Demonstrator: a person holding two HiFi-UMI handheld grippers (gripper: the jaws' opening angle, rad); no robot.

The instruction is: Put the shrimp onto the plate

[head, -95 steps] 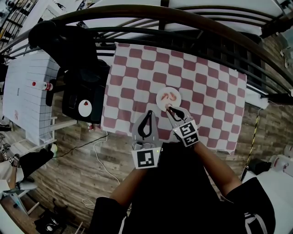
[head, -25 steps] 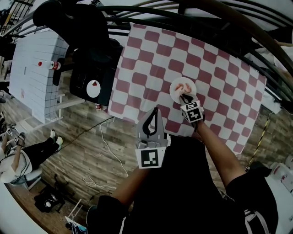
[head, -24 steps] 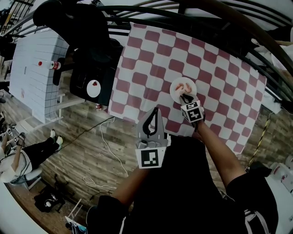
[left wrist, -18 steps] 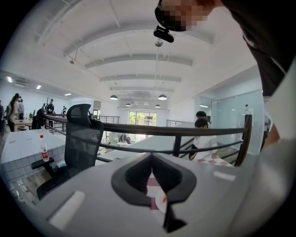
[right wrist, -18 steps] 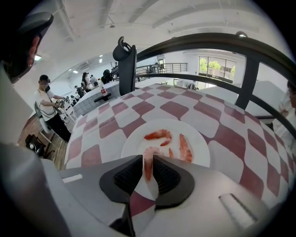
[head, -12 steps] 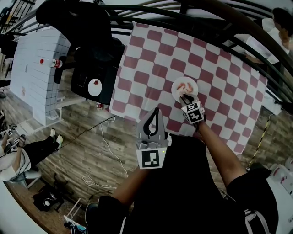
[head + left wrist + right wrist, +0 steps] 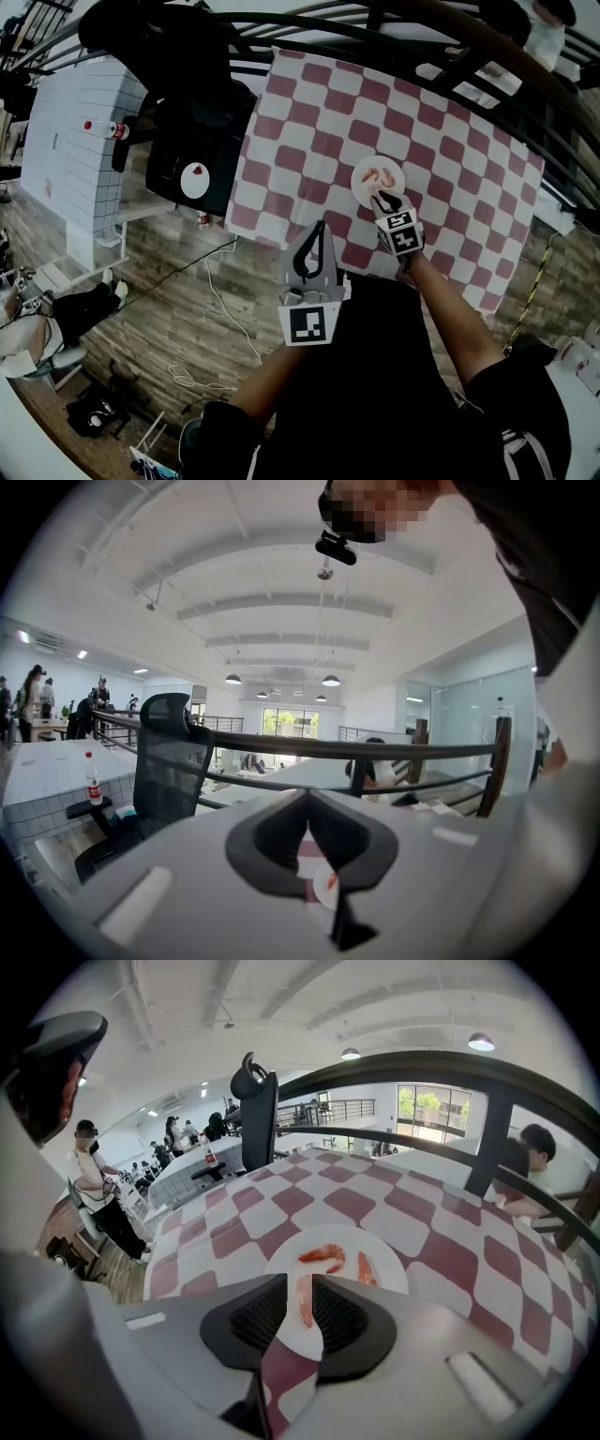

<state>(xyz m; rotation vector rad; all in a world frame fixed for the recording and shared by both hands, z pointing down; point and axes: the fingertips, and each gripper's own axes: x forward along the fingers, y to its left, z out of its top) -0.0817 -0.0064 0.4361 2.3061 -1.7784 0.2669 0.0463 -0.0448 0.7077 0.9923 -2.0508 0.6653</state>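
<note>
A white plate lies on the red-and-white checked tablecloth. In the right gripper view the plate carries three pink shrimp: one curled at the back, one at the right, one at the front. My right gripper hovers at the plate's near edge. Its jaws stand a little apart and hold nothing; the front shrimp shows through the gap. My left gripper hangs over the table's near edge, left of the plate, its tips touching and empty.
A black office chair stands left of the table. Beside it is a white tiled counter with a bottle. Dark railings curve round the table's far side. A person sits beyond them. A white cable lies on the wooden floor.
My right gripper has drawn back from over the plate to its near edge. Three shrimp now lie on the plate instead of two. The left gripper has hardly moved.
</note>
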